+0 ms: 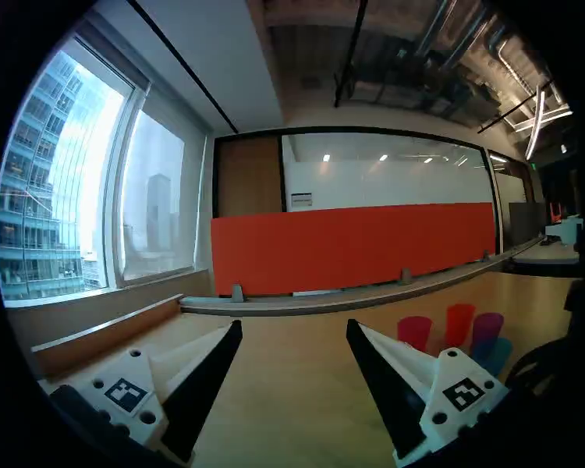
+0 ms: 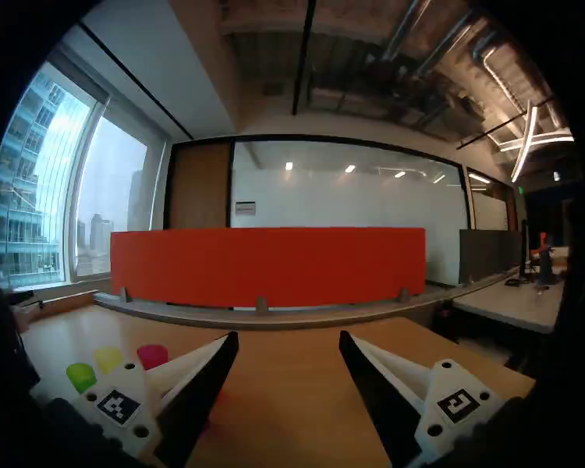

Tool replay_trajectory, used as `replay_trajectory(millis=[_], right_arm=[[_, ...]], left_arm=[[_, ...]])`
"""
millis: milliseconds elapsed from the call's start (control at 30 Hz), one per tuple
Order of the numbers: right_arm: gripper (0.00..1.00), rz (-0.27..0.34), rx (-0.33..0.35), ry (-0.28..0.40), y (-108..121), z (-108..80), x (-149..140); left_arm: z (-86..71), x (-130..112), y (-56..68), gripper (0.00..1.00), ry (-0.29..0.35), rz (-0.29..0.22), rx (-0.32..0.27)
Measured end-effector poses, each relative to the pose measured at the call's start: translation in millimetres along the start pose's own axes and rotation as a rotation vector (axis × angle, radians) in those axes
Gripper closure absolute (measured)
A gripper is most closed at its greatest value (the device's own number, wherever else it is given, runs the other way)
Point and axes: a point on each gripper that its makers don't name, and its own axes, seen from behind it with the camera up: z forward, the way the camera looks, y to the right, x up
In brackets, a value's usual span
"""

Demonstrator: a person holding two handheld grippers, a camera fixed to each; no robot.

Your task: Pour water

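Hovering level above the wooden table [image 1: 308,405] with left gripper [image 1: 292,327] and right gripper [image 2: 287,337], both spread wide, gripping nothing. Spotting coloured cups [image 1: 459,321] [image 2: 108,359] upright on it: right of the left, left of the right.

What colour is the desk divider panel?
The divider panel is orange-red, clearest in the right gripper view.

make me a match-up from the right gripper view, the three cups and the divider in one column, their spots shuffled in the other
Things:
1 green cup
2 yellow cup
3 pink cup
4 orange divider

Places:
A middle of the cup row
B upright along the far edge of the desk
C left end of the cup row
D right end of the cup row

Pairs: 1-C, 2-A, 3-D, 4-B
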Motion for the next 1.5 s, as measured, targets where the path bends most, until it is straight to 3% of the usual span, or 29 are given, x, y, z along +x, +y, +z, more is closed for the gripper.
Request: replay_trajectory(millis=[400,1500], right_arm=[[0.0,0.0,-0.017,0.001,3,-2.4,3],[0.0,0.014,-0.029,0.008,9,-7.3,5]], left_arm=[[2.9,-31,4.0,0.0,-0.023,-0.021,0.003],[9.0,-57,4.4,0.0,-0.073,-0.062,-0.009]])
